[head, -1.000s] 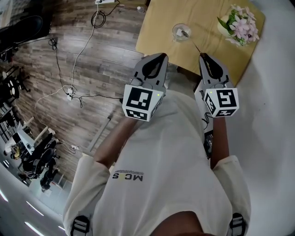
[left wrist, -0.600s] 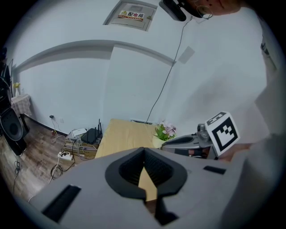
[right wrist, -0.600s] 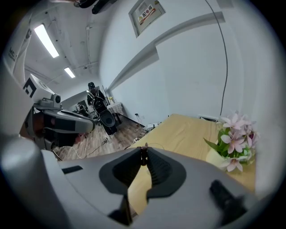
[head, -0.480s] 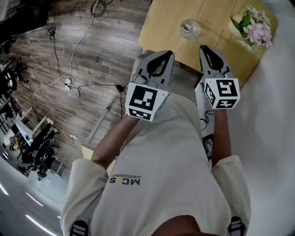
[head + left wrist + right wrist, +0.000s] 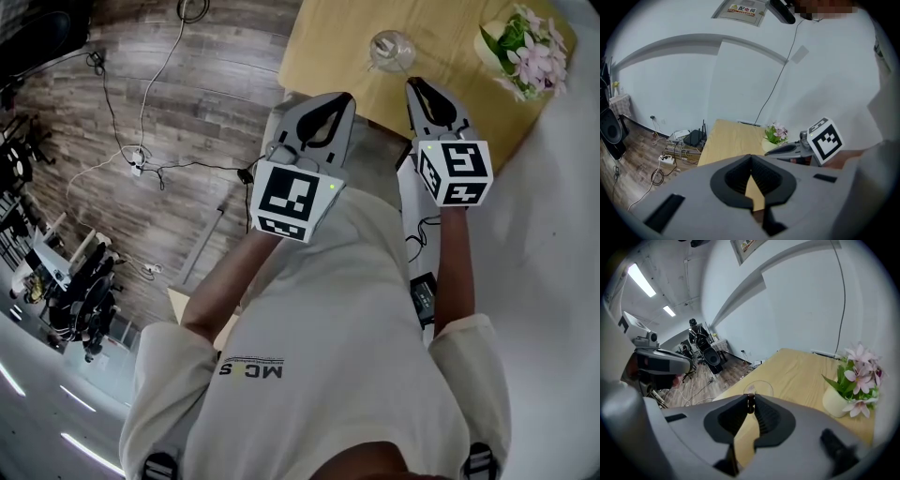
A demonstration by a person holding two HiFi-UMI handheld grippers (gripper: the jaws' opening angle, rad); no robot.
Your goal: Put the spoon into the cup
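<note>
A clear glass cup (image 5: 391, 48) stands near the front edge of the wooden table (image 5: 333, 47). My right gripper (image 5: 412, 83) hangs just short of it, jaws closed on the thin dark handle of the spoon (image 5: 750, 405). The spoon's pale far end reaches to the cup (image 5: 761, 388); whether it sits inside I cannot tell. In the right gripper view my right gripper (image 5: 750, 399) points straight at the glass. My left gripper (image 5: 344, 97) is shut and empty, held beside the right one over the table's edge. Only table shows past my left gripper (image 5: 751, 158).
A white pot of pink flowers (image 5: 527, 47) stands at the table's right end, right of the cup. Wooden floor with cables (image 5: 141, 159) lies to the left, and audio gear (image 5: 75, 300) at the far left. A white wall lies behind the table (image 5: 729, 138).
Both grippers have moved forward towards the table, and the right one's tips have closed in on the cup. Both stay shut.
</note>
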